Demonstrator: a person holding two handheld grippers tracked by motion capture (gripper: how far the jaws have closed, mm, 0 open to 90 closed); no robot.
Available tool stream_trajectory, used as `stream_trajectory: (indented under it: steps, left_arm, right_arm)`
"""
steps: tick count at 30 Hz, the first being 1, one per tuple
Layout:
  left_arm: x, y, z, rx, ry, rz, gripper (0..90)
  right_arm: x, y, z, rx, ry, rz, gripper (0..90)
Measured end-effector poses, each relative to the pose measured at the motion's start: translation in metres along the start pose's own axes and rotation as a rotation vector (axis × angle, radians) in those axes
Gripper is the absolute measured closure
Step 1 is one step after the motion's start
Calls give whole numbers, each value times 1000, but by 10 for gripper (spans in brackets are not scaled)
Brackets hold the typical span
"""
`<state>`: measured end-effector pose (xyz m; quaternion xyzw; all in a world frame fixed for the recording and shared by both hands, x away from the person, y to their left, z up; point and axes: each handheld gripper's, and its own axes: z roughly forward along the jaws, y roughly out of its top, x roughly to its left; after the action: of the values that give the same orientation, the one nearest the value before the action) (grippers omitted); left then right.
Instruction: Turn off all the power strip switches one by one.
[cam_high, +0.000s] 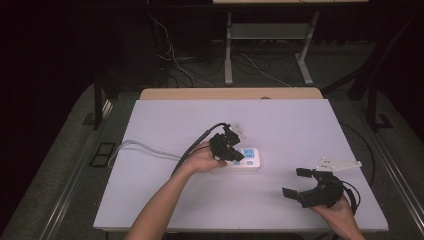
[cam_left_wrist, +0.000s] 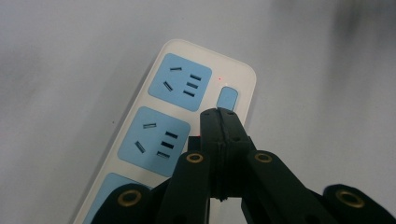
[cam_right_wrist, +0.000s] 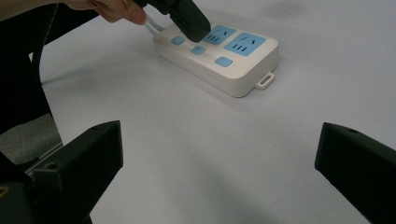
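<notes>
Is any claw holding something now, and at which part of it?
Nothing is held. The left claw is shut, its tip over a blue switch on the power strip. The right claw is open above the table.

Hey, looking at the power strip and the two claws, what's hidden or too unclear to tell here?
- Left gripper view: the shut left claw covers the middle switch of the white plastic power strip with blue sockets; contact is hidden.
- Same view: the strip's near end is cut off by the bottom edge.
- High view: the socket slots are too small; the hand hides the strip's left end.
- Right gripper view: the grey cord sits behind the hand.
</notes>
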<state>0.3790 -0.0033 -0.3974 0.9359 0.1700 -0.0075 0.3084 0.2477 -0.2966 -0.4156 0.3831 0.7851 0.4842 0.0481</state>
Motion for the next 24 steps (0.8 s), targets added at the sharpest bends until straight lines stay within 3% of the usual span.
stream_trajectory:
  steps: [11, 24]
  left_arm:
    - [2, -3, 6, 43, 10, 6, 894]
    - [2, -5, 6, 34, -1, -7, 894]
  right_arm:
    - [0, 0, 0, 1, -1, 1, 9]
    - [0, 0, 0, 2, -2, 1, 9]
